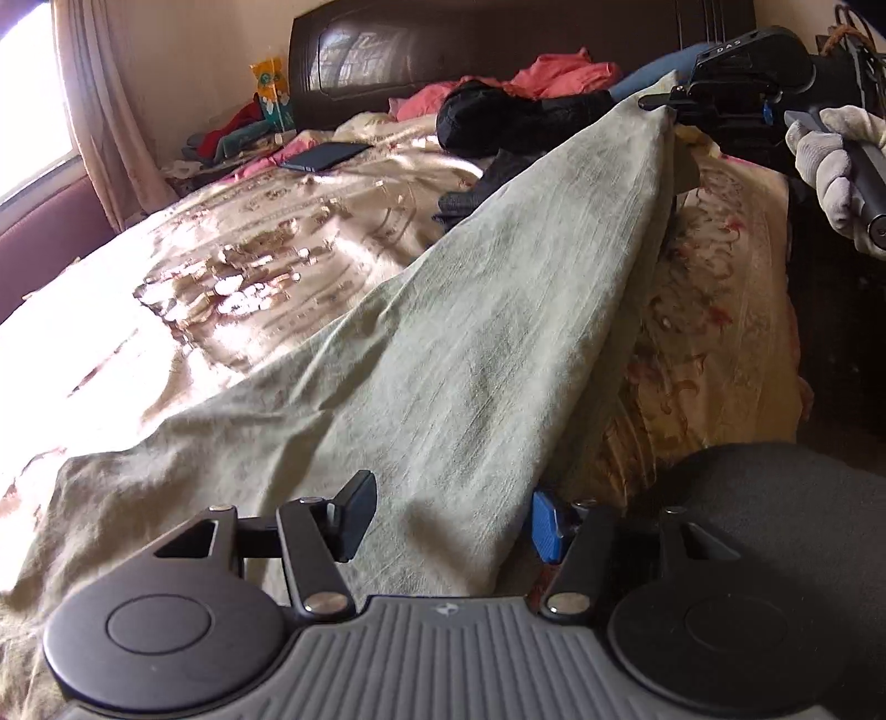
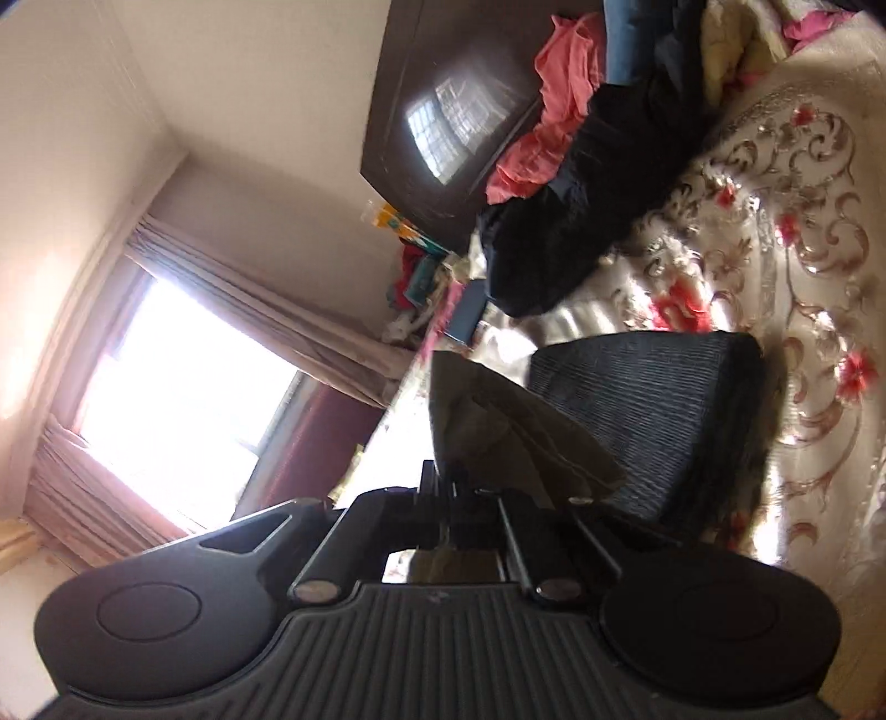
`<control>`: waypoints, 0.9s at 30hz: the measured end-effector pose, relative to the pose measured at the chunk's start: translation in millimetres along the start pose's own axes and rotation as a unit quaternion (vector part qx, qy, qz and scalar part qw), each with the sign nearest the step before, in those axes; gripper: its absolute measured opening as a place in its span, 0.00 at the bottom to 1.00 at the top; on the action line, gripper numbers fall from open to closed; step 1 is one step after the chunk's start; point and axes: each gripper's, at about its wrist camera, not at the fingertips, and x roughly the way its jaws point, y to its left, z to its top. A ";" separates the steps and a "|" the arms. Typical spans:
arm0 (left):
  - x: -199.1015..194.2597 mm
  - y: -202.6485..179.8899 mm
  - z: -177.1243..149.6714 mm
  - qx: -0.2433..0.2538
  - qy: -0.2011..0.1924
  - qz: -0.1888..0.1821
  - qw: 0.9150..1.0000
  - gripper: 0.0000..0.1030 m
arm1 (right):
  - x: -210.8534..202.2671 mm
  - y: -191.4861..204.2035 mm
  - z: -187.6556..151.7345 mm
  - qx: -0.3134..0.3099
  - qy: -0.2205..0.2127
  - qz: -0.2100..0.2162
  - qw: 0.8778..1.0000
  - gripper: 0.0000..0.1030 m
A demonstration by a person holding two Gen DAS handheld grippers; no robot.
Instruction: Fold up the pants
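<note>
Pants (image 1: 470, 310), pale green, lie on the bed (image 1: 232, 232) and stretch from the 7 o'clock corner of the left wrist view up to 1 o'clock.

No boxes or bins w/ stuff inside show up.

Left gripper (image 1: 451, 518) sits at 6 o'clock. Its tongs are spread apart w/ a fold of the pants between them. I can't tell if the pads squeeze it.

Right gripper (image 1: 659, 102) is at 1 o'clock in that view, held by a gloved hand (image 1: 830, 160). Its tongs are pressed together, pinching the pants' far end and lifting it off the bed. In the right wrist view the same gripper (image 2: 448, 487) shows bunched green cloth at its tips.

Only the left wrist view shows the long stretch of pants and the glove. Only the right wrist view shows a folded dark ribbed cloth (image 2: 648, 410) at 3 o'clock, clearly.

Bed has a shiny flower cover. Near the dark headboard (image 1: 498, 39) at 12 o'clock lie pink clothes (image 1: 554, 75) and a black garment (image 1: 498, 119). Window (image 2: 183, 376) w/ curtains (image 1: 105, 105) is at 9 o'clock.
</note>
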 end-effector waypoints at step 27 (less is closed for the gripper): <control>-73.5 27.7 -57.3 -0.145 -0.018 -0.026 0.989 0.69 | 50.2 155.7 -74.0 -0.194 0.103 0.024 0.975 0.05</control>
